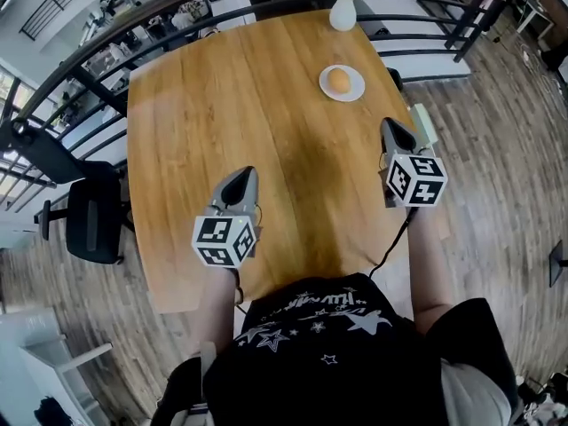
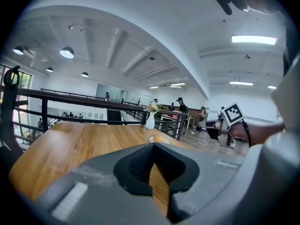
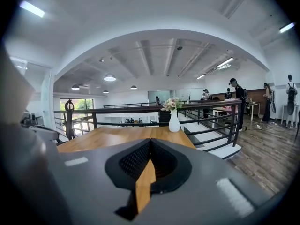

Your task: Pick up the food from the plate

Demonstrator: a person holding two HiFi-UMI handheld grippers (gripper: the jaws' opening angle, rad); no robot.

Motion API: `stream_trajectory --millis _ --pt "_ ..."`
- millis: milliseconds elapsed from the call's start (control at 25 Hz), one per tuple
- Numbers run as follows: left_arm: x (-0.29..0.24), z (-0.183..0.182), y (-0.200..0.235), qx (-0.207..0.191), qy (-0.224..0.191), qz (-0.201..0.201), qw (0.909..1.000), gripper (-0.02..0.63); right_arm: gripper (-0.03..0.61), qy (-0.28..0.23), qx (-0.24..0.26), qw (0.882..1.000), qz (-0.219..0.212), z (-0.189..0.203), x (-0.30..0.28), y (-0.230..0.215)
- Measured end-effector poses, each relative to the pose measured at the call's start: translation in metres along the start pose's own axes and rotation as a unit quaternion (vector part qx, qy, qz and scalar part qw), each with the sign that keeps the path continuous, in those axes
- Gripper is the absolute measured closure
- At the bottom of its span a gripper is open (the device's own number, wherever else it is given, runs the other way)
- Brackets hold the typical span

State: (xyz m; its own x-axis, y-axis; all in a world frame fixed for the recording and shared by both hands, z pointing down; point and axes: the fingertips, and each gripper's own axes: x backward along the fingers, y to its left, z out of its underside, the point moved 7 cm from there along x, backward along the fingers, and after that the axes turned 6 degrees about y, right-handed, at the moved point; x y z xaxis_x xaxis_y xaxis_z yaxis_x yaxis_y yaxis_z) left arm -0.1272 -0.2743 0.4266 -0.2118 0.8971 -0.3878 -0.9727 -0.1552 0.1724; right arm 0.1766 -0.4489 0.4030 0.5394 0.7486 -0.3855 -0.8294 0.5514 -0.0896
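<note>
Just beside the white vase (image 1: 343,11), round orange food (image 1: 338,81) sits on its plate (image 1: 356,90). Well short of the vase, the left gripper (image 1: 241,180) and right gripper (image 1: 393,130) are clenched, both empty.

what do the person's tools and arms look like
The left tool and right tool are grey, tapering to a point, with black ribbed pads. Each carries a white cube with black square markers. A black cable trails from the right one. The person wears a black short-sleeved shirt with white stars.
</note>
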Motion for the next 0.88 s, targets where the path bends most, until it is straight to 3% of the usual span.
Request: stream_trajectory --millis 400,480,640,880 --pt "-0.072 0.004 -0.008 0.031 0.036 -0.020 0.9986 0.612 0.574 0.063 -0.025 0.998 -0.009 0.019 -0.068 -0.058" --pt "-0.082 0.005 -0.007 0.033 0.042 -0.024 0.9983 0.612 0.526 0.067 -0.028 0.997 -0.018 0.024 -0.082 -0.062" --pt "-0.101 0.006 -0.001 0.029 0.055 -0.028 0.9977 0.612 0.489 0.069 -0.031 0.997 -0.027 0.029 -0.112 -0.068" --pt "-0.130 0.006 0.014 0.030 0.067 -0.035 0.9967 0.612 0.355 0.082 -0.027 0.995 -0.046 0.033 -0.161 -0.072"
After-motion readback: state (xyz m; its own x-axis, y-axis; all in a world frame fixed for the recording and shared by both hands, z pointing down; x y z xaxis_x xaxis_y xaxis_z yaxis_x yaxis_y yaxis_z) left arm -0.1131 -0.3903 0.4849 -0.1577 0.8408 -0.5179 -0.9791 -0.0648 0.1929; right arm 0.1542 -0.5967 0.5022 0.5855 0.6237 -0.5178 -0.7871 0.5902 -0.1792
